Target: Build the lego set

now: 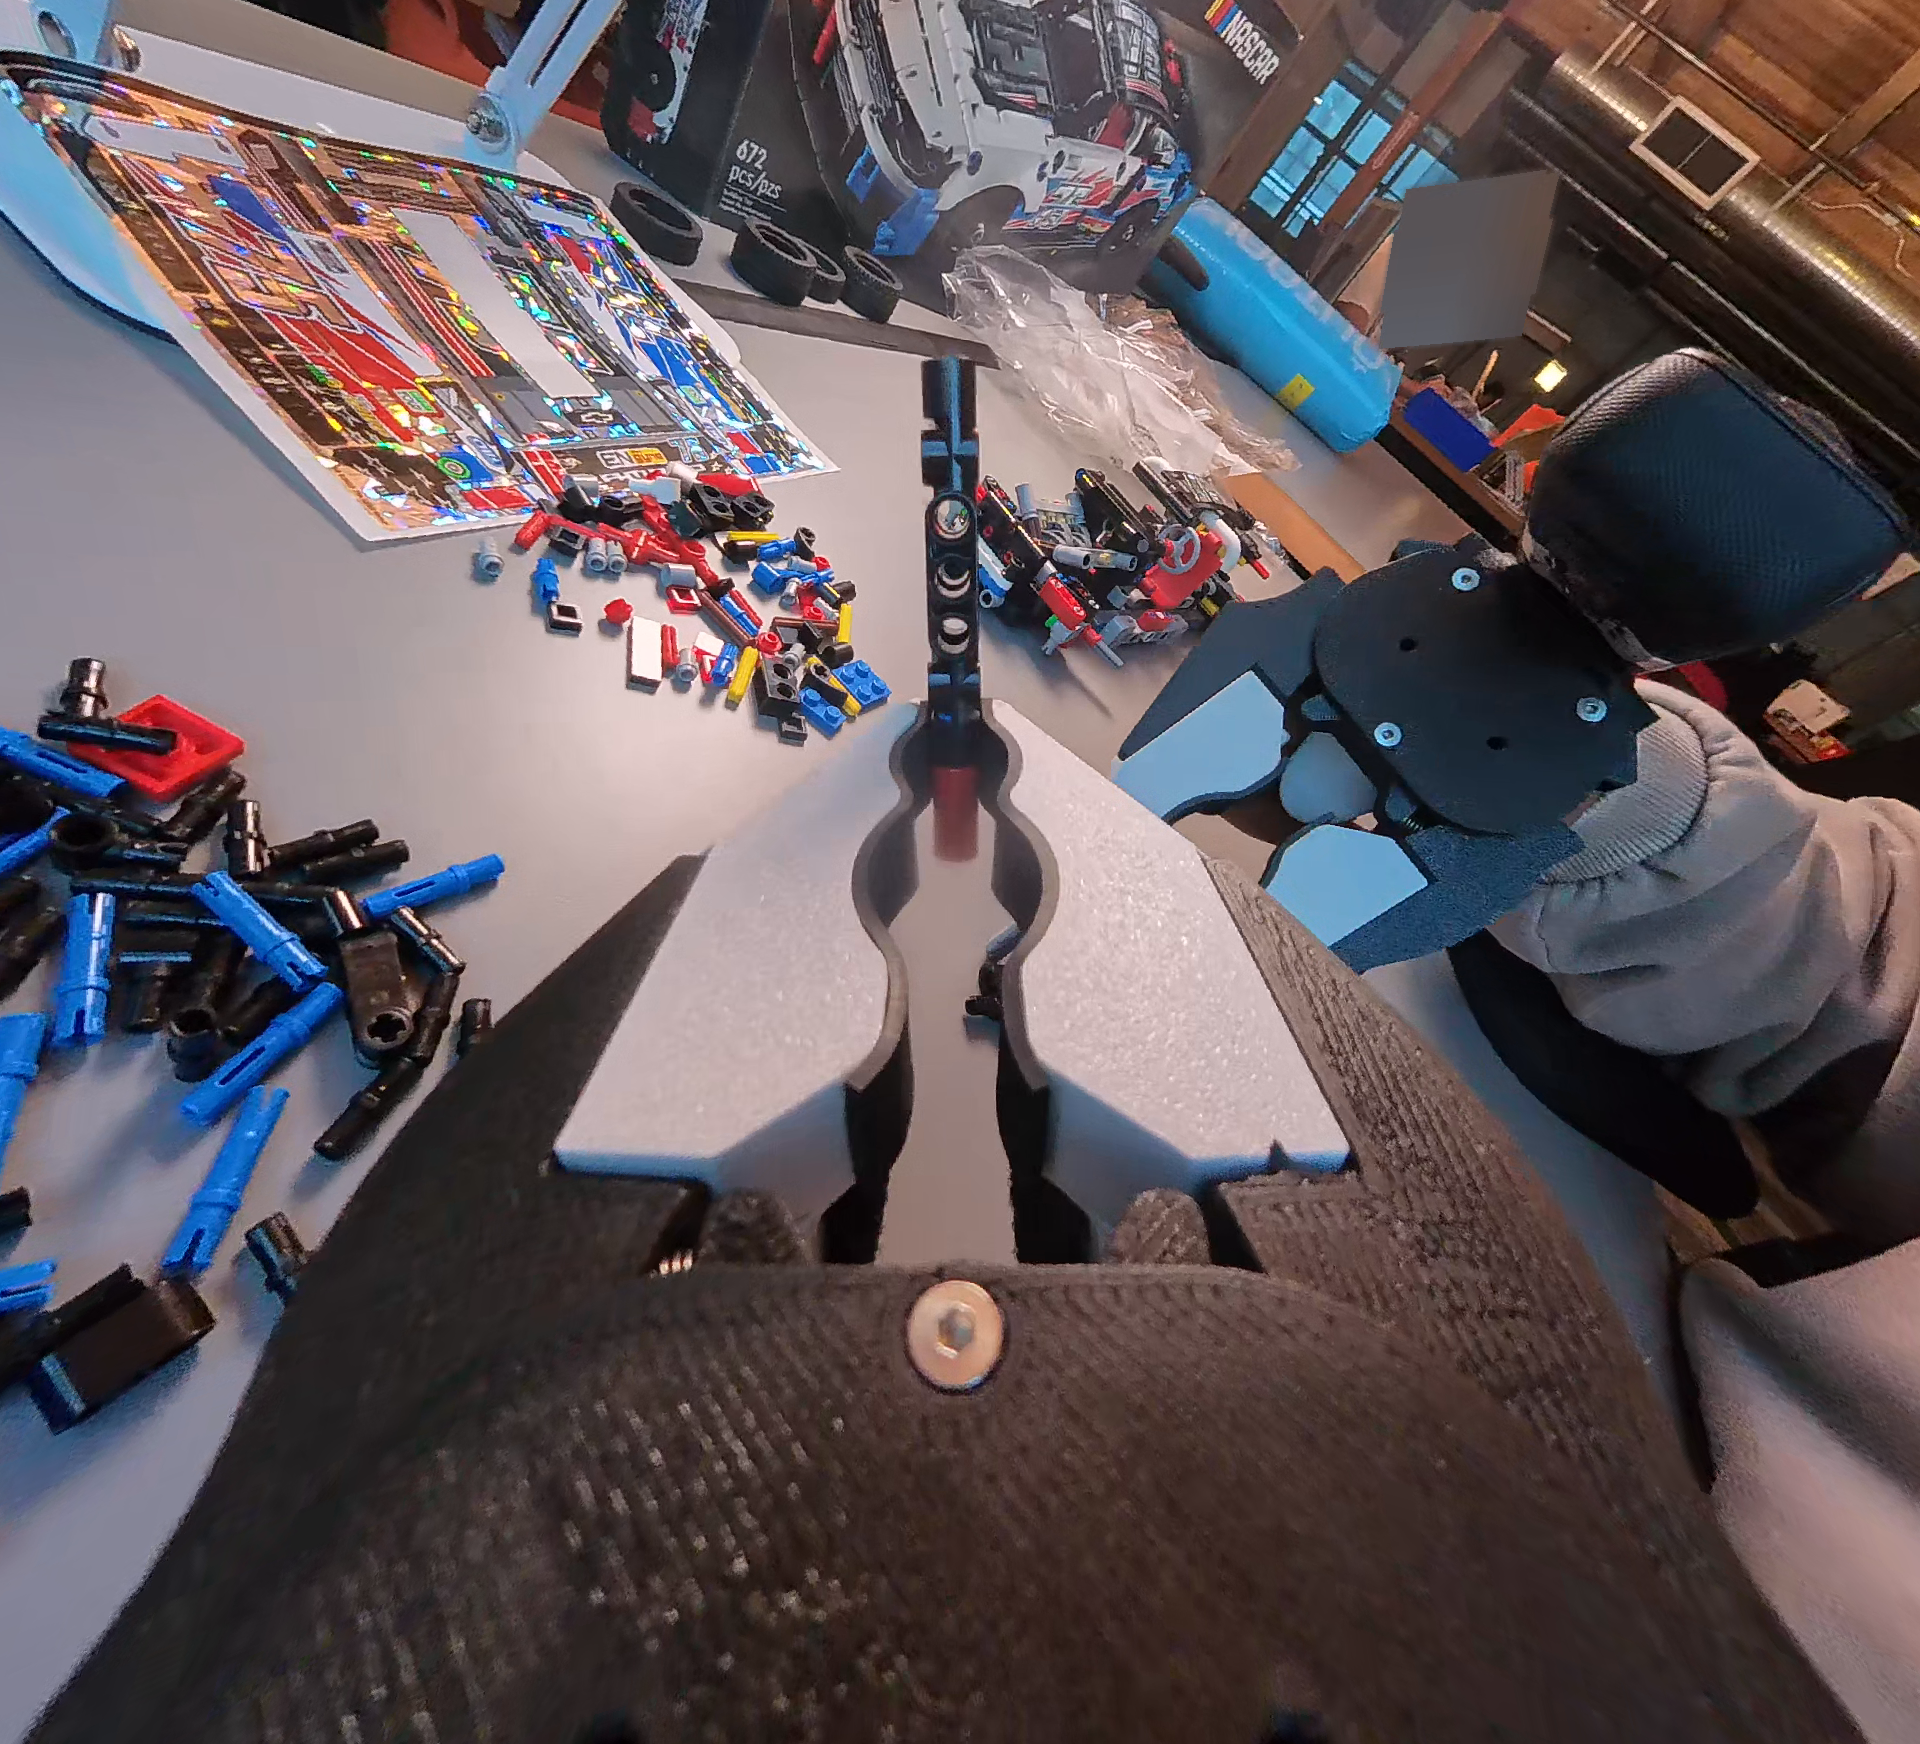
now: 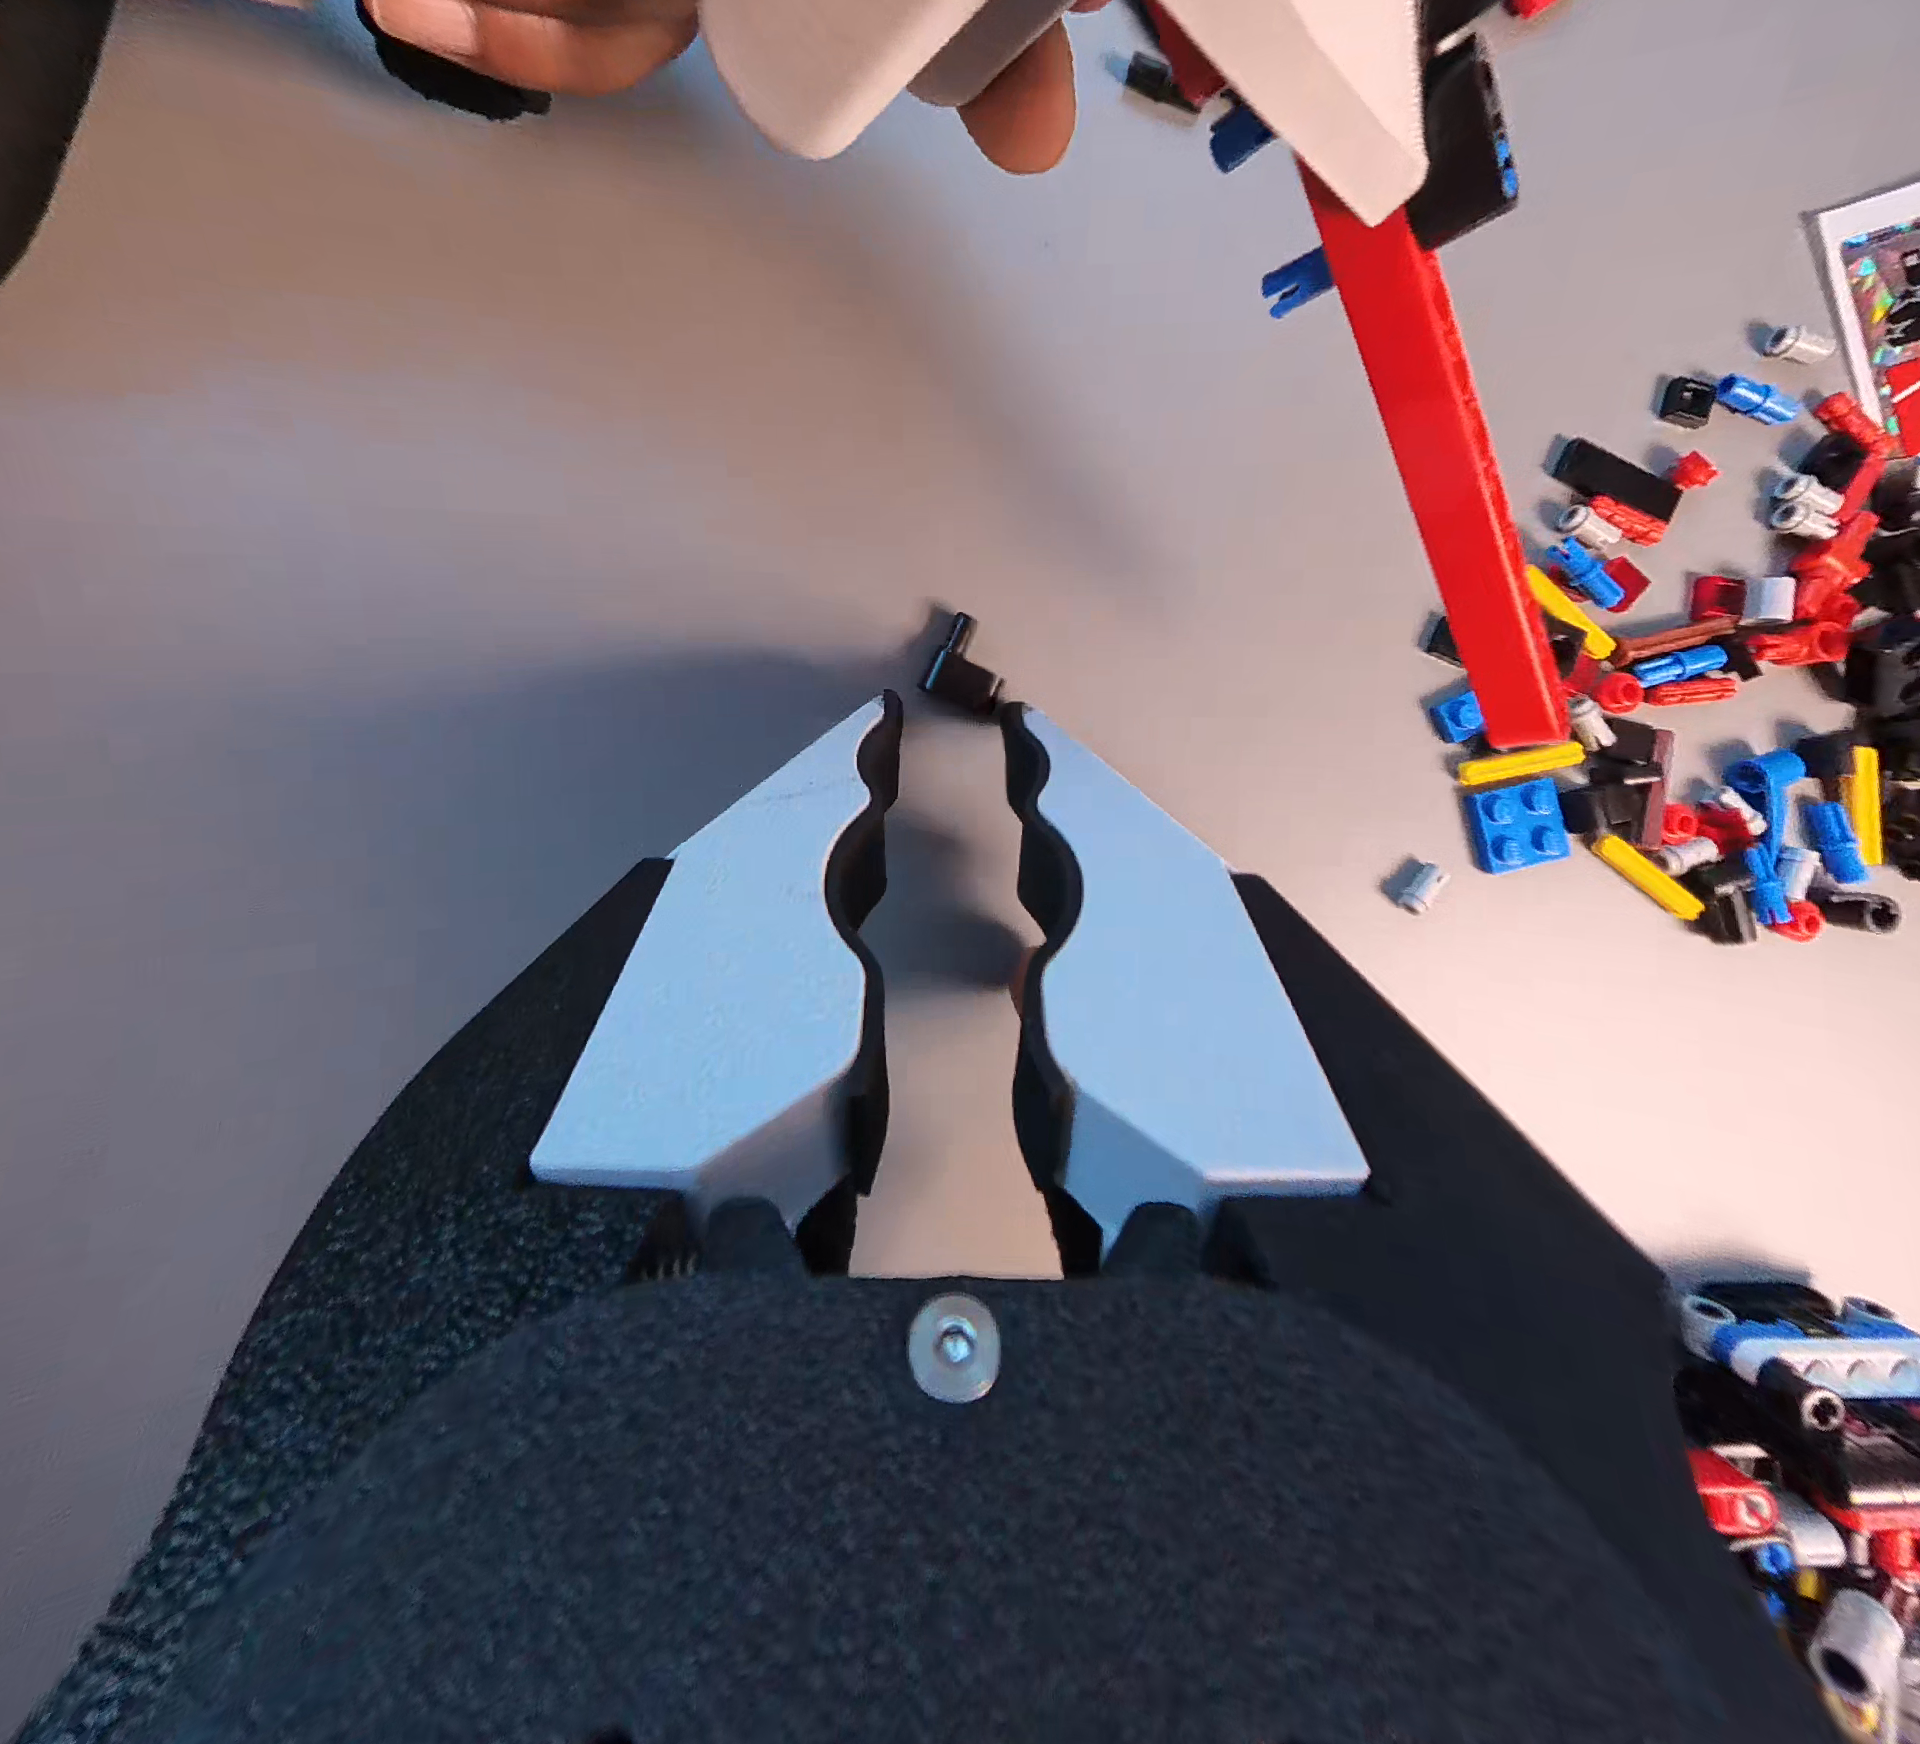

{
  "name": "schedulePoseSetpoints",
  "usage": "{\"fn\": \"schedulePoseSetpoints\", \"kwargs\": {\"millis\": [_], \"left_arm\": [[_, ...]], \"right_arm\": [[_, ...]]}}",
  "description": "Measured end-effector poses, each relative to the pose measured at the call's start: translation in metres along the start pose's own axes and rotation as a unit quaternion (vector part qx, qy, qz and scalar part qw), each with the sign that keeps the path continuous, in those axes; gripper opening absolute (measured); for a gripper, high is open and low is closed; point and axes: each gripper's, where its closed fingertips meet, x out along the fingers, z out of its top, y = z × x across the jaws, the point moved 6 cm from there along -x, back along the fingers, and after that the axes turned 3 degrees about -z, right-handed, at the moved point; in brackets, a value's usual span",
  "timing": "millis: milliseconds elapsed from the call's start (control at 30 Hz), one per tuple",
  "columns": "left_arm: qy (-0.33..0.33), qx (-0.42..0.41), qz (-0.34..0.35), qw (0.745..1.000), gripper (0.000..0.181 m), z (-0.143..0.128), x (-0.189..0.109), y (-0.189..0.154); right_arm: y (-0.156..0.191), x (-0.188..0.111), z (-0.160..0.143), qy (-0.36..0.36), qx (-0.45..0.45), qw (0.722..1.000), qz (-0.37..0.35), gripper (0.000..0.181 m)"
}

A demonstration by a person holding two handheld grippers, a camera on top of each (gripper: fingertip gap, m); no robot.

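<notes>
Left claw (image 1: 951, 728) is clamped on a black beam assembly (image 1: 948, 551), pointing it up-frame so its holes stay reachable. Right claw (image 2: 945, 707), slightly apart and empty, hovers low-centre over a tiny black pin (image 2: 961, 660) on the grey worktop (image 2: 520, 447), probably the next piece to grab.

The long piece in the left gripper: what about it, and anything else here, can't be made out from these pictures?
1. Long piece: left wrist view, gripped end hidden between the left gripper's fingers.
2. Small black pin: right wrist view, partly behind the right gripper's fingertip; contact unclear.
3. Partly built model: right wrist view, cut off by the right edge.
</notes>
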Motion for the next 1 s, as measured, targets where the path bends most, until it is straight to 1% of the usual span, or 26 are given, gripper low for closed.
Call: {"fn": "schedulePoseSetpoints", "kwargs": {"millis": [133, 233, 367, 500, 567, 700, 767, 800, 867, 933, 1000], "left_arm": [[0.0, -0.003, -0.003, 1.0, 0.006, 0.001, -0.001, 0.0], [0.001, -0.005, -0.003, 1.0, 0.005, 0.001, -0.002, 0.001], [0.0, -0.005, -0.003, 1.0, 0.006, 0.002, -0.003, 0.002], [-0.005, -0.006, 0.0, 1.0, 0.005, 0.003, -0.005, 0.003], [-0.006, -0.008, -0.001, 1.0, 0.005, 0.004, -0.006, 0.004], [-0.004, -0.007, -0.004, 1.0, 0.006, 0.004, -0.005, 0.003], [-0.002, -0.006, -0.006, 1.0, 0.006, 0.003, -0.004, 0.002], [-0.001, -0.006, -0.007, 1.0, 0.006, 0.003, -0.003, 0.002], [0.002, -0.007, -0.009, 1.0, 0.006, 0.002, -0.003, 0.002], [0.003, -0.006, -0.009, 1.0, 0.006, 0.001, -0.003, 0.001], [0.005, -0.005, -0.009, 1.0, 0.006, 0.001, -0.003, 0.001]], "right_arm": [[-0.009, 0.002, 0.003, 0.024, -0.005, 1.0, 0.01, 0.01], [-0.014, 0.003, 0.006, 0.043, -0.009, 0.999, 0.0, 0.002], [-0.015, 0.01, 0.015, 0.028, -0.025, 0.999, 0.0, 0.0], [-0.015, 0.013, 0.023, -0.004, -0.046, 0.999, 0.0, 0.0], [-0.013, 0.01, 0.024, -0.022, -0.033, 0.999, 0.018, 0.0], [-0.012, 0.003, 0.021, -0.042, 0.012, 0.997, 0.056, 0.012], [-0.011, 0.003, 0.018, -0.038, 0.036, 0.996, 0.077, 0.019], [-0.011, 0.005, 0.016, -0.032, 0.037, 0.996, 0.077, 0.021], [-0.011, 0.01, 0.014, -0.02, 0.033, 0.997, 0.067, 0.021], [-0.011, 0.011, 0.017, -0.018, 0.04, 0.996, 0.071, 0.014], [-0.01, 0.012, 0.018, -0.015, 0.036, 0.996, 0.077, 0.013]]}}
